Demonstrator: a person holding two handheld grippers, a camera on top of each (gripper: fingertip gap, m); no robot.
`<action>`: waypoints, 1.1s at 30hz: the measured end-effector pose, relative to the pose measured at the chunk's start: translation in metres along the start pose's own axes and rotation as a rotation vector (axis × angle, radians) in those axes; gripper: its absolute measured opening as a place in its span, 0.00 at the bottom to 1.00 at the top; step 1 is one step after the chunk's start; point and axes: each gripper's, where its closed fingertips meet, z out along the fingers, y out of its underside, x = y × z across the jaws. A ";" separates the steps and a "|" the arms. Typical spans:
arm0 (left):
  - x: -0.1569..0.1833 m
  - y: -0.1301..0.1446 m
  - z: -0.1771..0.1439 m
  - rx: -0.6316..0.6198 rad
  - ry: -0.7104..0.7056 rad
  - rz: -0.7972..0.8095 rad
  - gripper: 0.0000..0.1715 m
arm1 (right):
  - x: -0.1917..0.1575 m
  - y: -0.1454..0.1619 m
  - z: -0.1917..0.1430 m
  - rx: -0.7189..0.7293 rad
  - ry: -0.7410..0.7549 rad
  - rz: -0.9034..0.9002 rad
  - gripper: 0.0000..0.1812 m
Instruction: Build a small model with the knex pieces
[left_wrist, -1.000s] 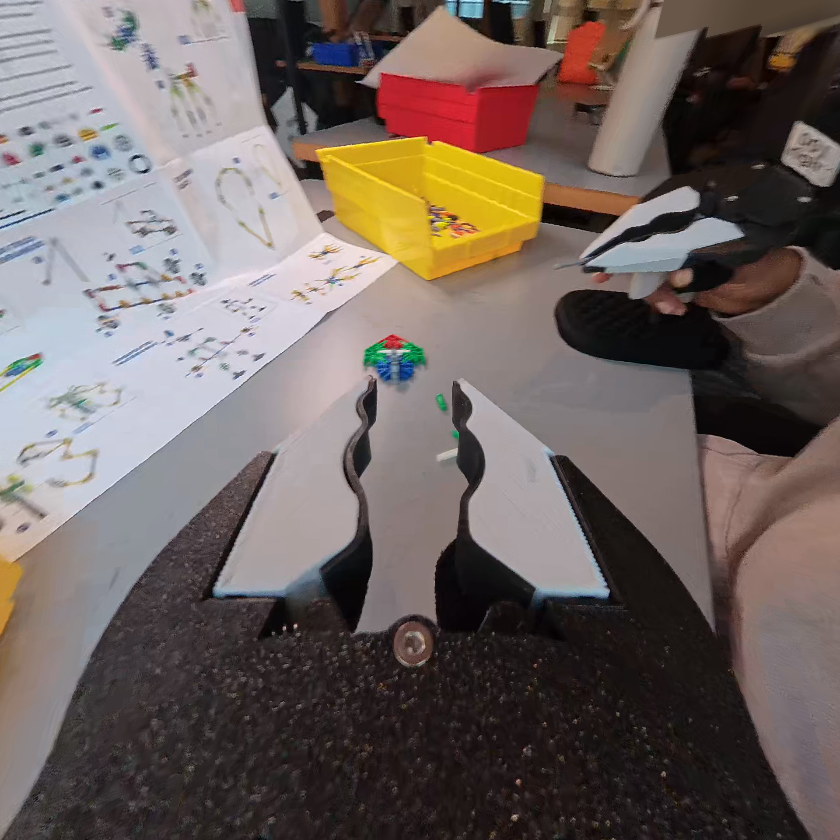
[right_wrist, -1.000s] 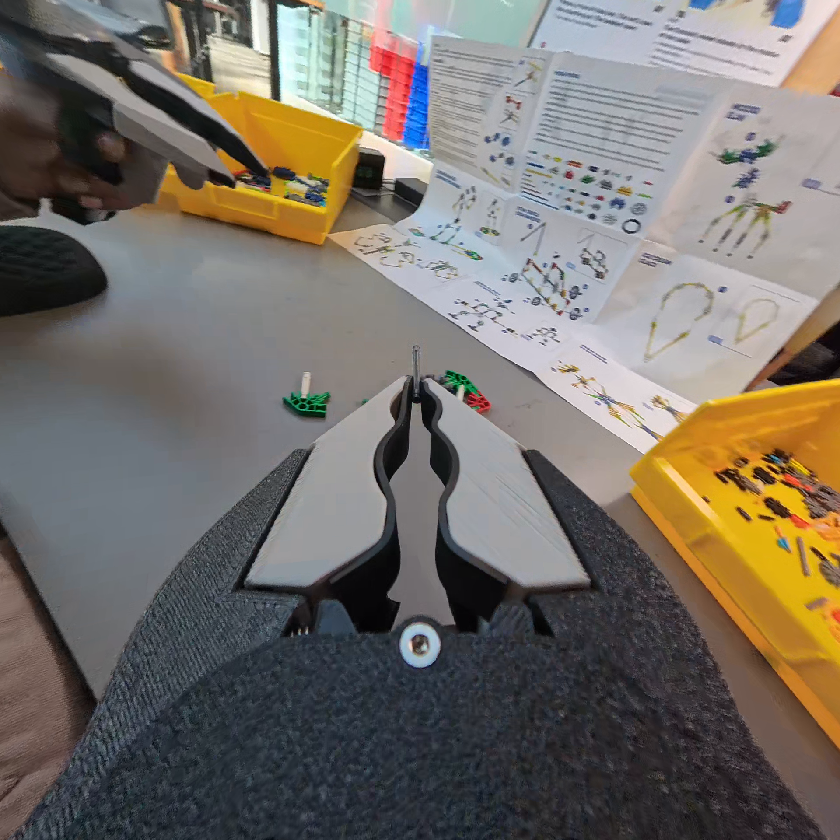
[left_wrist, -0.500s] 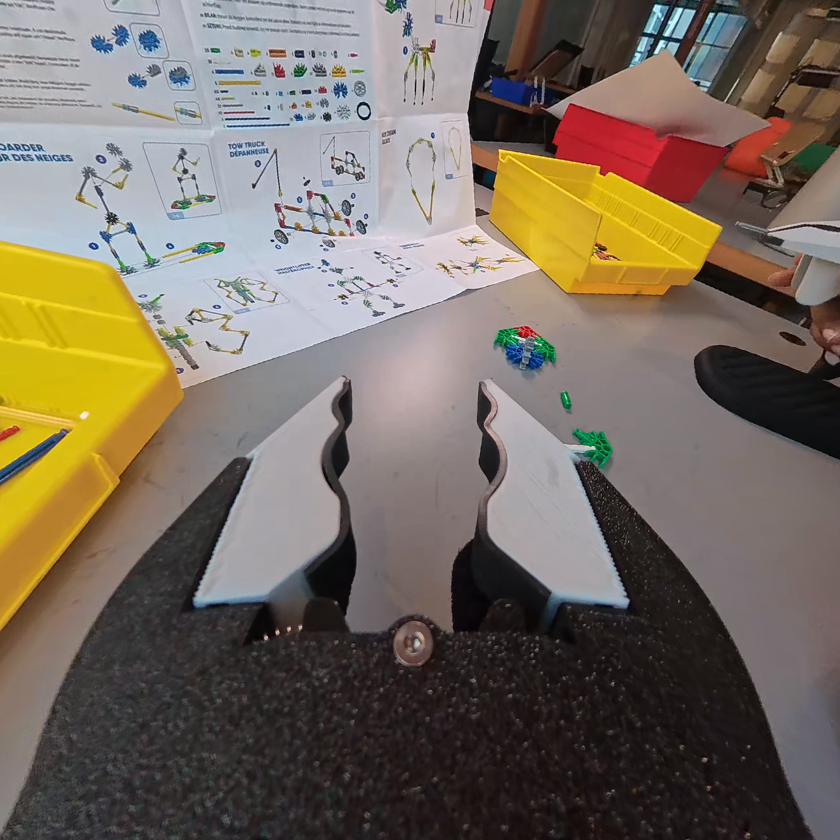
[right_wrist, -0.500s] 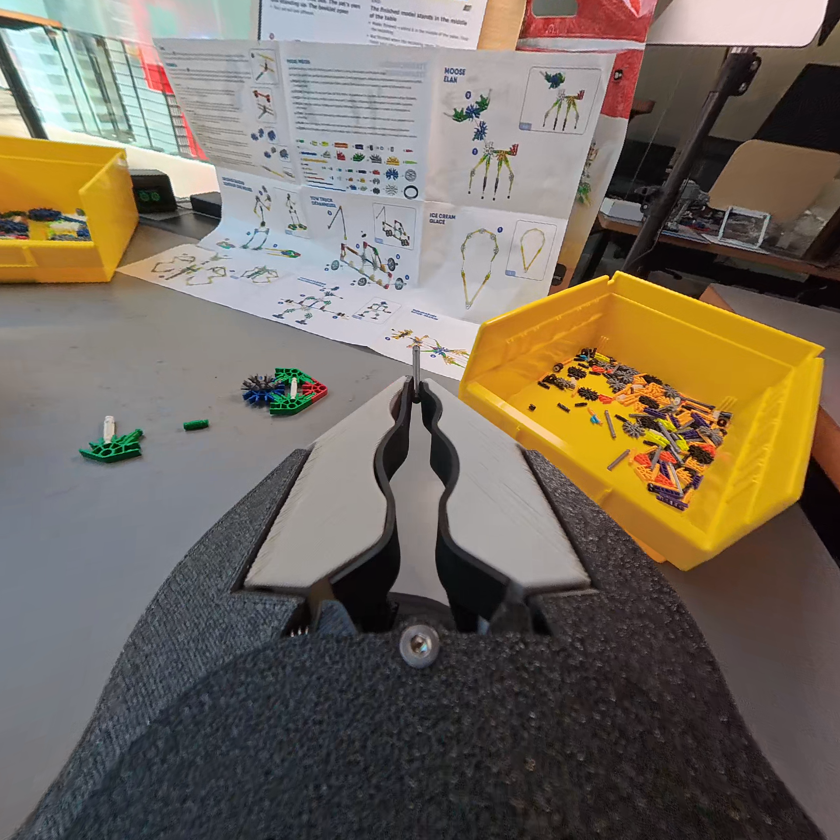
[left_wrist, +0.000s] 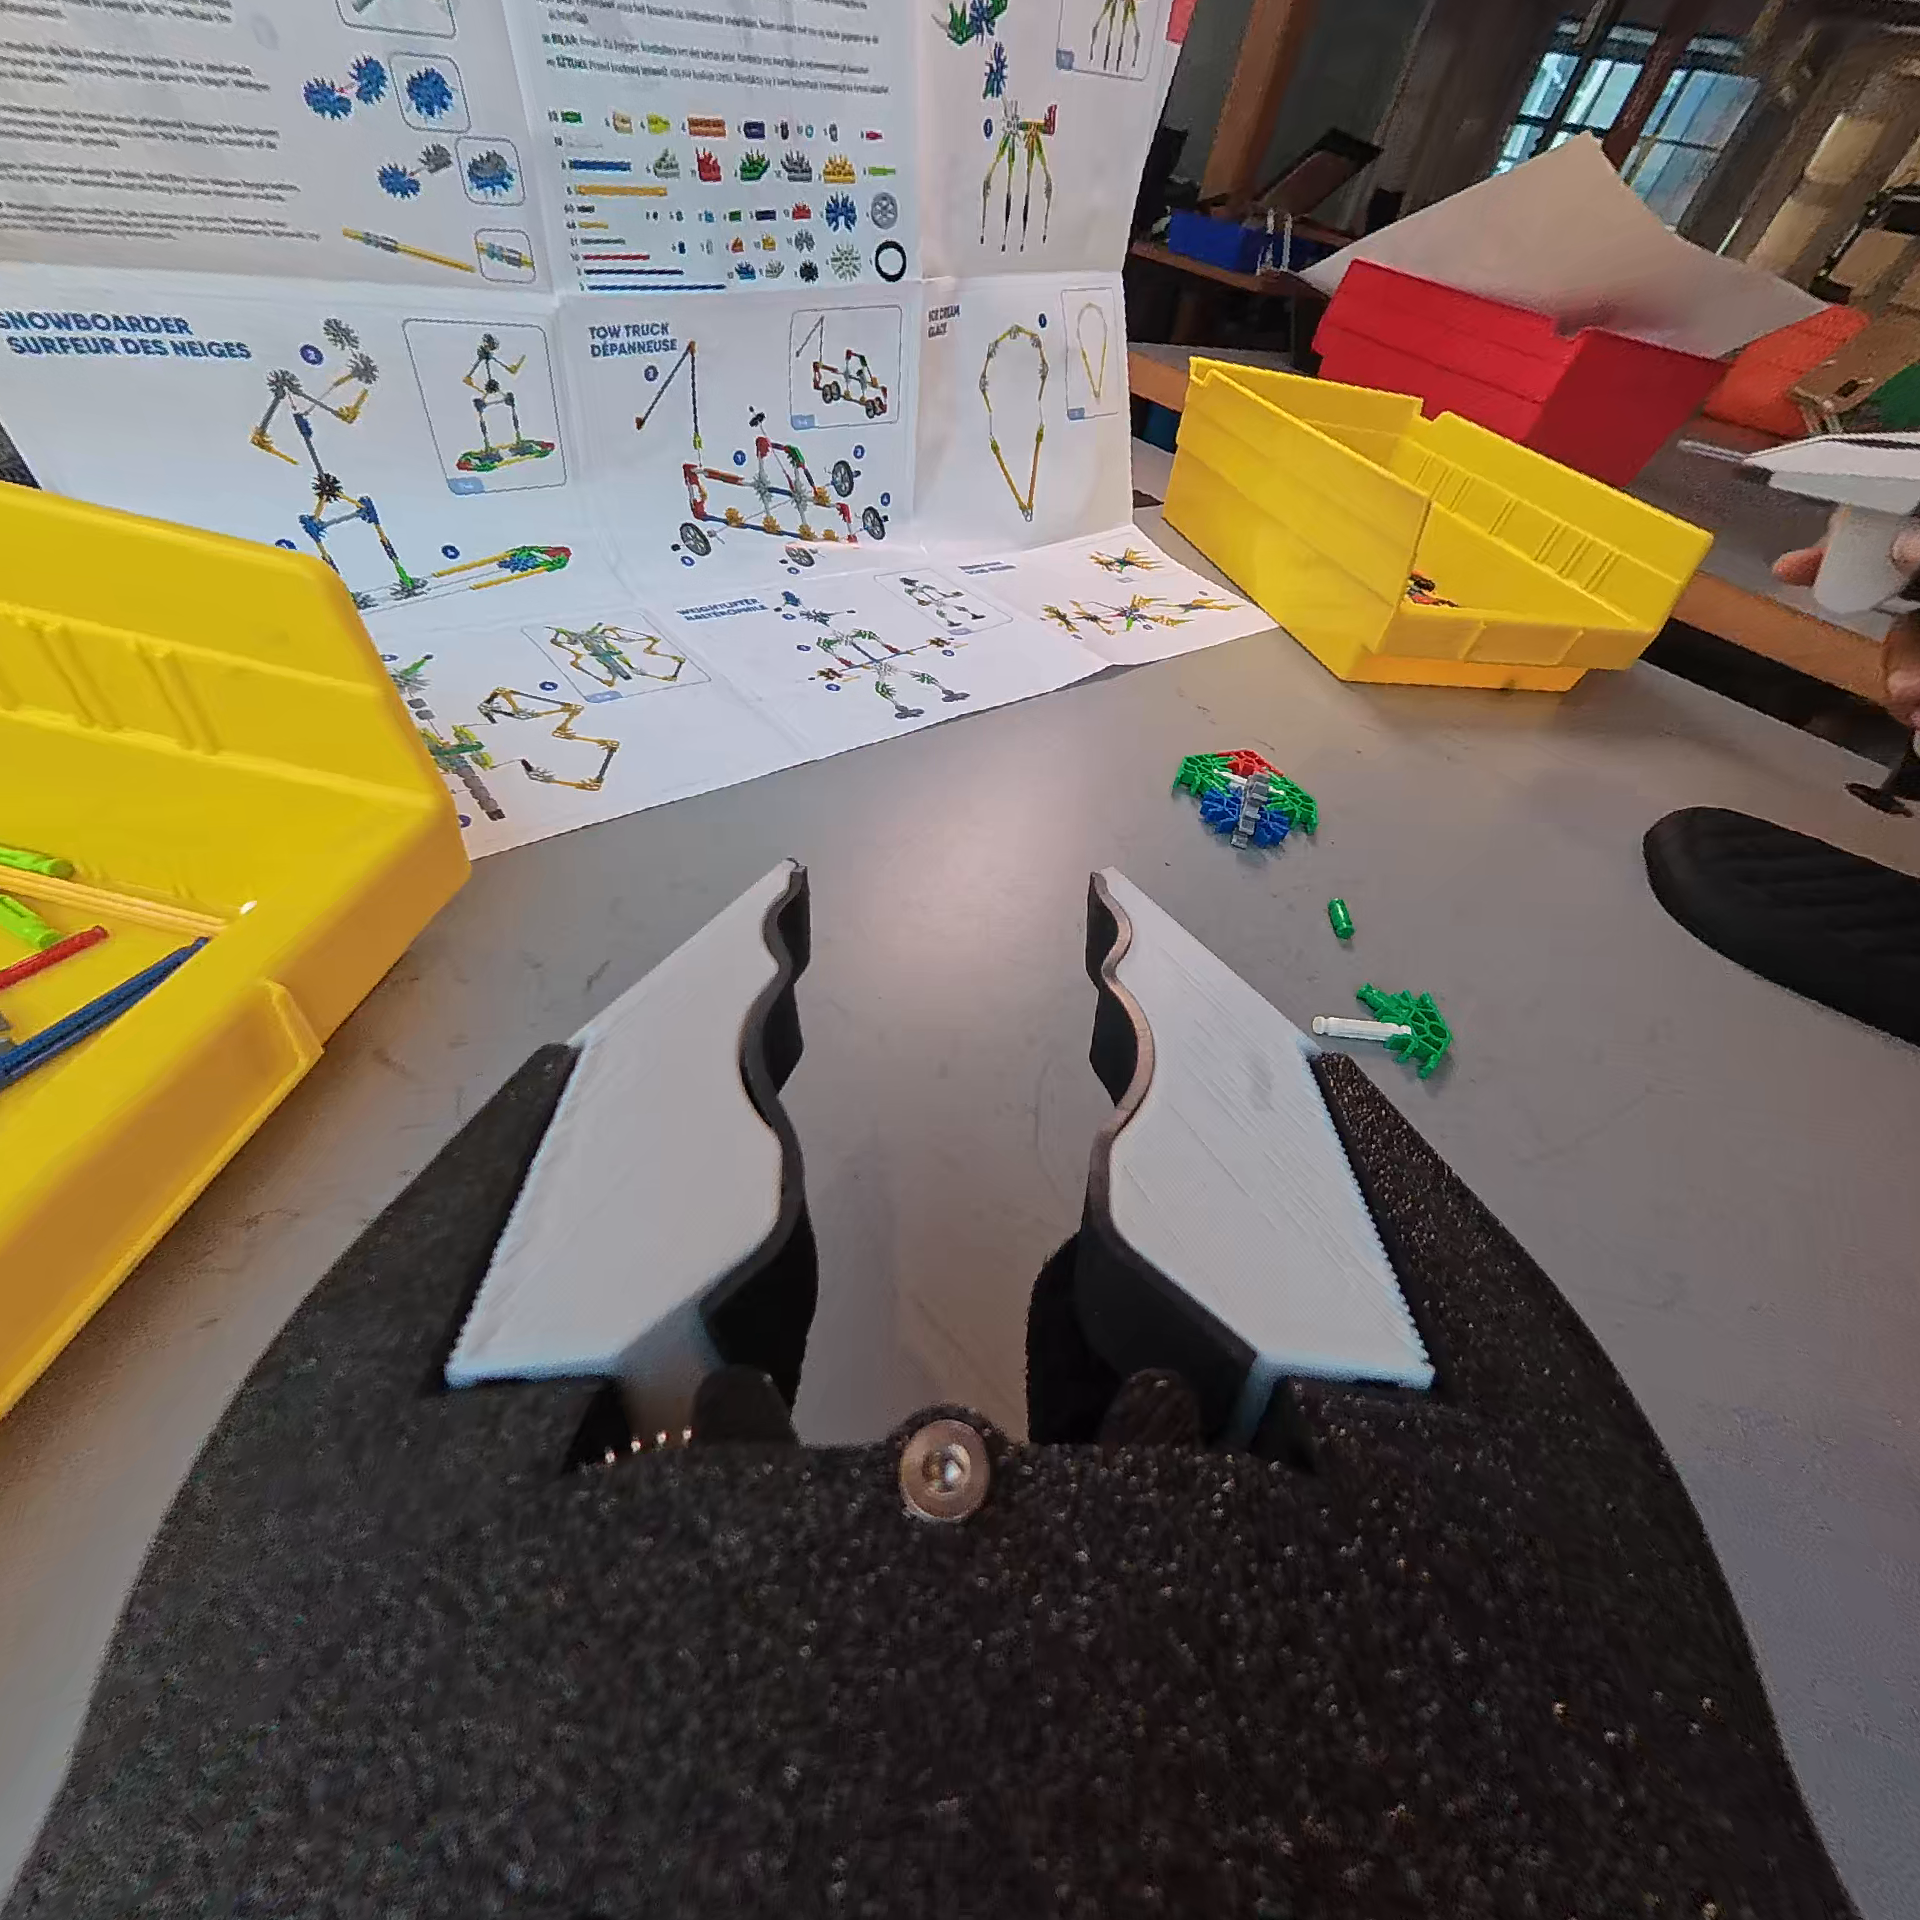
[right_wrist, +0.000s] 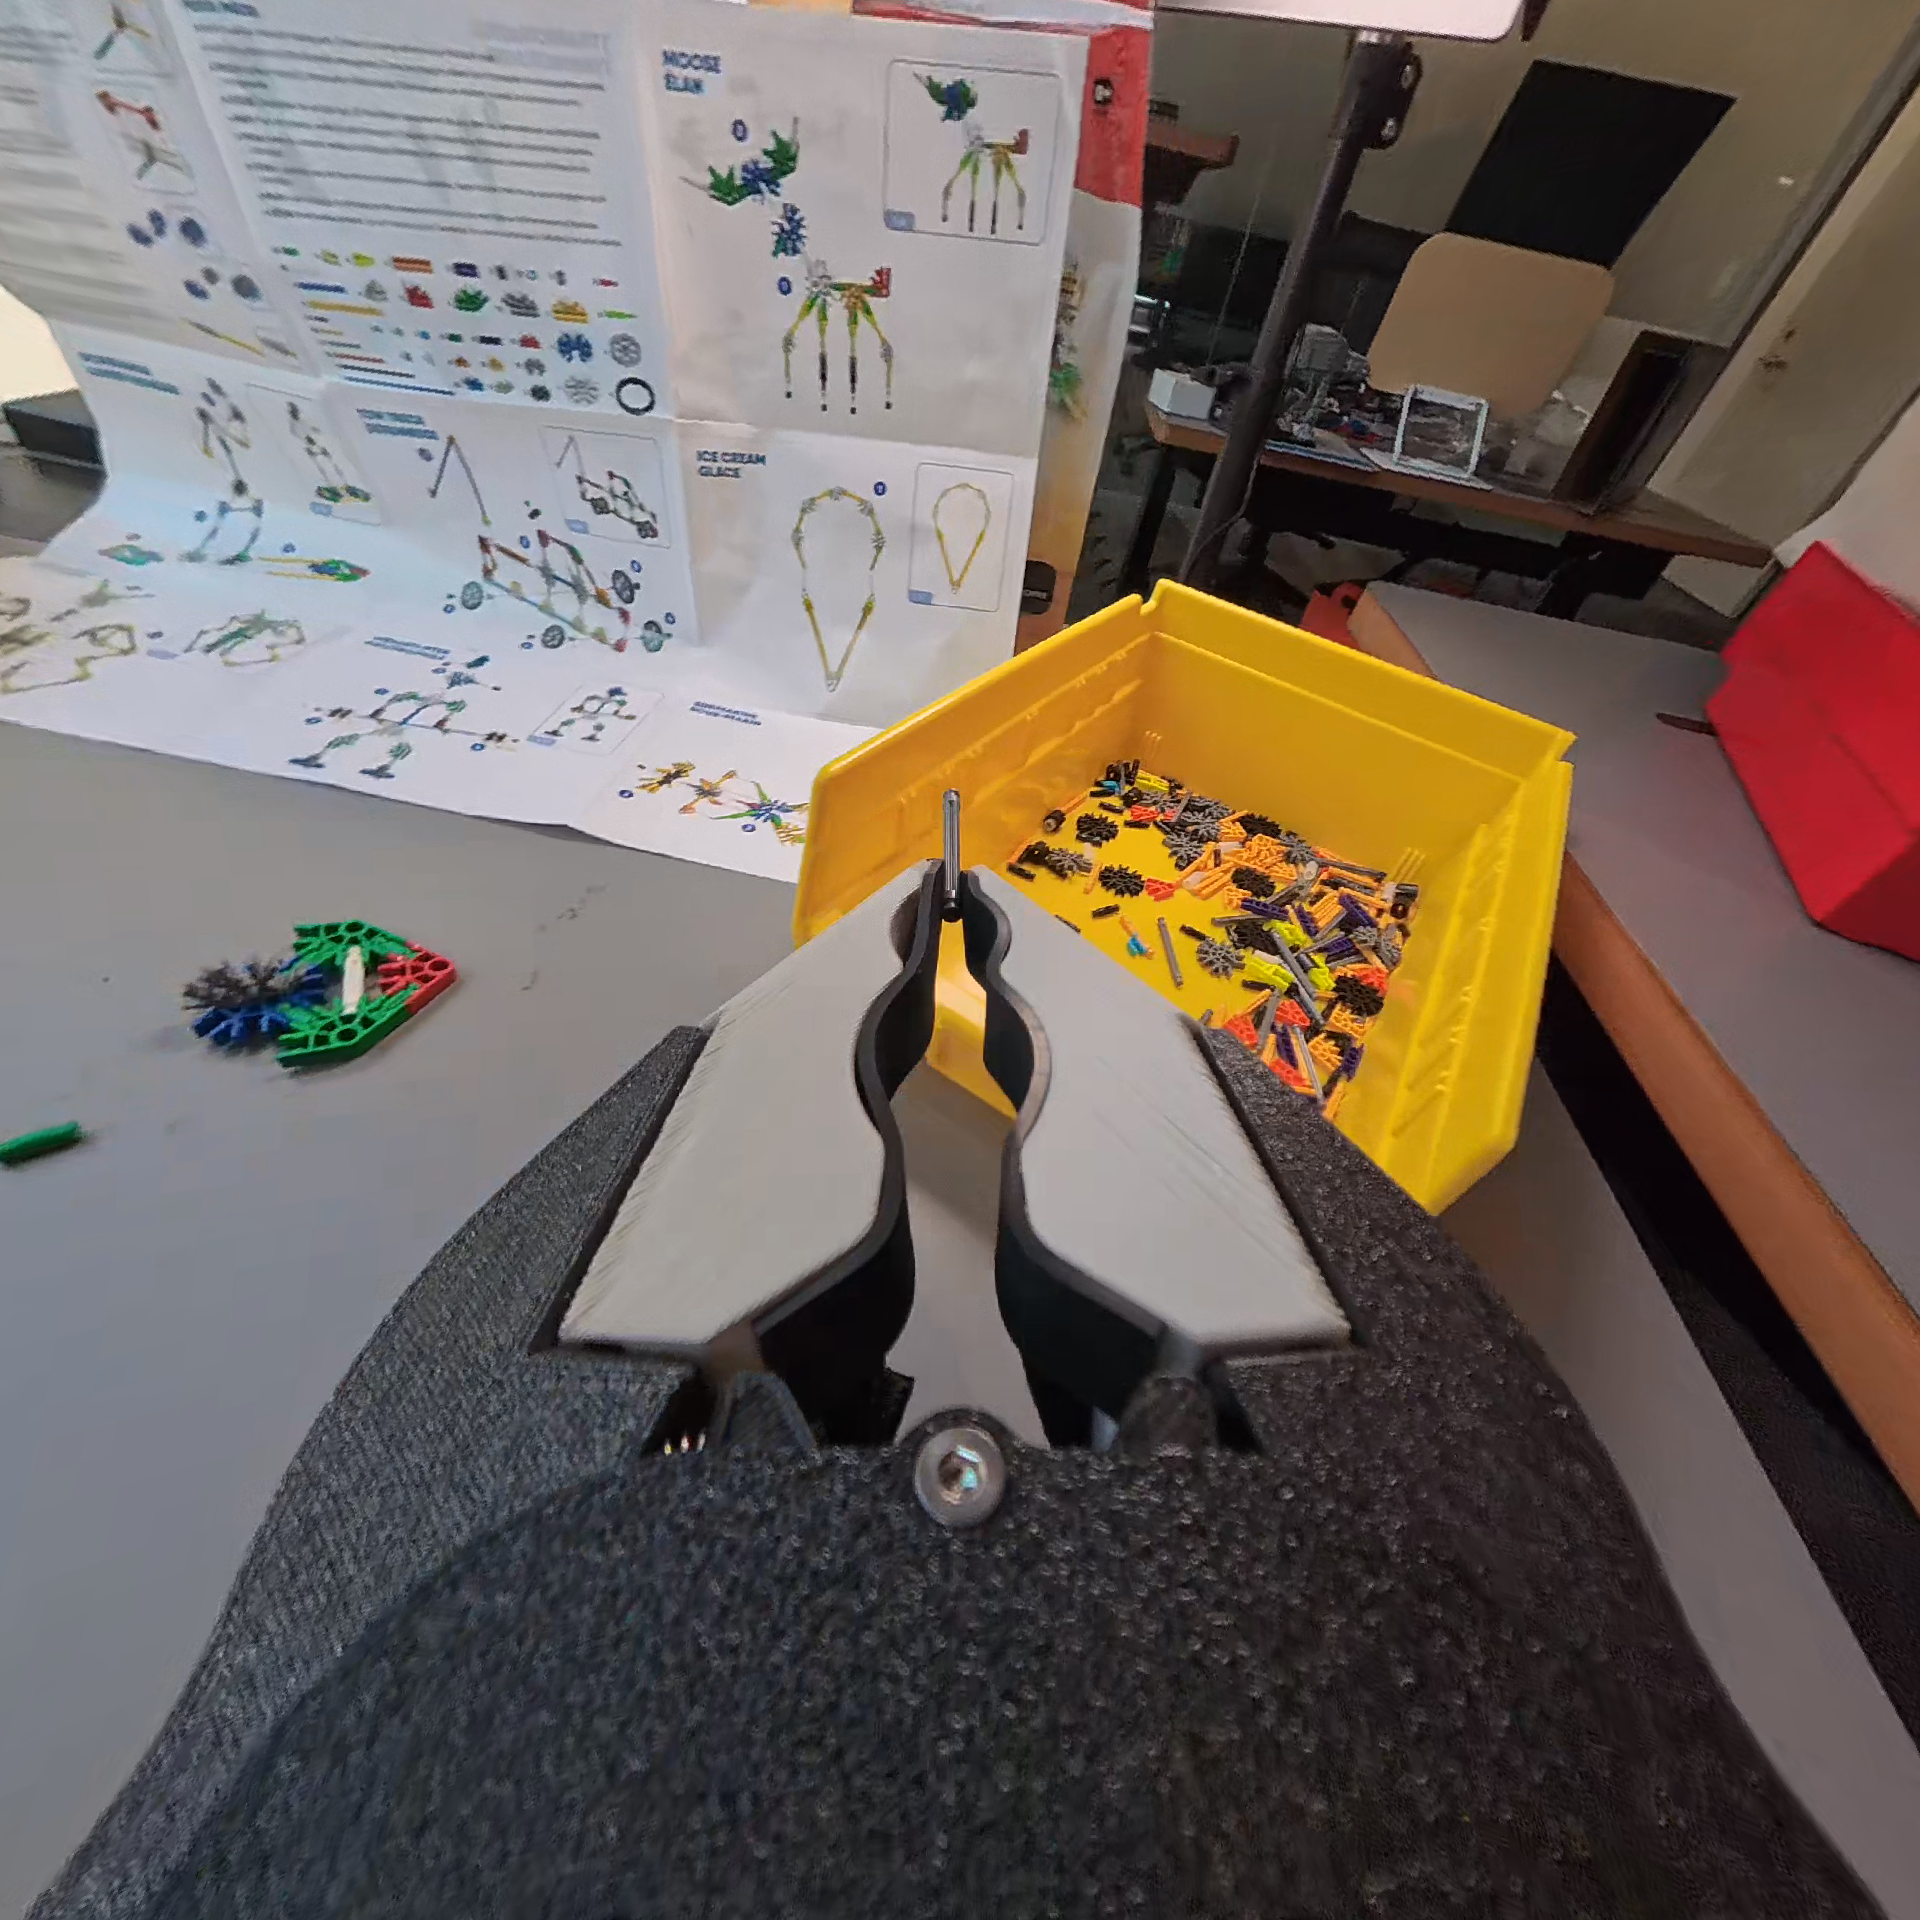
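table (left_wrist: 1039, 748): grey, flat, carries everything; both views look along it.
instruction sheet (left_wrist: 727, 436): big white fold-out with diagrams, propped at 12 o'clock in both views, lower flap lying on table.
right bin (right_wrist: 1475, 935): yellow, at 1–2 o'clock of right gripper, floor covered with small mixed connectors and rods.
left bin (left_wrist: 208, 727): yellow, at 9 o'clock of left gripper, long rods inside.
far bin (left_wrist: 1434, 540): yellow, at 1 o'clock in left view, well apart.
assembly (right_wrist: 332, 992): green, red, blue connectors with white rod, on table at 10 o'clock of right gripper; same piece at 1 o'clock in left view.
green connector (left_wrist: 1403, 1023): with white stub, just beside left gripper's right finger, 2 o'clock.
green rod (left_wrist: 1340, 920): short, loose, between assembly and connector.
right gripper (right_wrist: 951, 883): tongs pressed together, pinching thin grey rod (right_wrist: 950, 842) at the very tips; rod upright, sticking above tips, hanging over near rim of right bin.
left gripper (left_wrist: 940, 894): tongs spread wide, nothing between, bare table under them; low, level, pointing 12 o'clock.
pose right: tilted slightly down, tips above bin's near wall.
doing it well (judgement): tip-only grip looks thin; keep pressure steady, move without twisting so rod doesn't pivot.
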 end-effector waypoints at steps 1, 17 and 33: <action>0.001 -0.001 -0.002 0.007 -0.001 0.001 0.30 | 0.009 -0.004 0.006 -0.002 0.010 0.017 0.01; 0.002 0.002 -0.001 -0.007 -0.033 0.053 0.29 | 0.081 -0.001 0.149 -0.201 0.176 -0.058 0.01; -0.002 0.004 0.002 -0.027 -0.090 0.089 0.28 | 0.019 -0.057 0.082 0.022 -0.008 0.005 0.26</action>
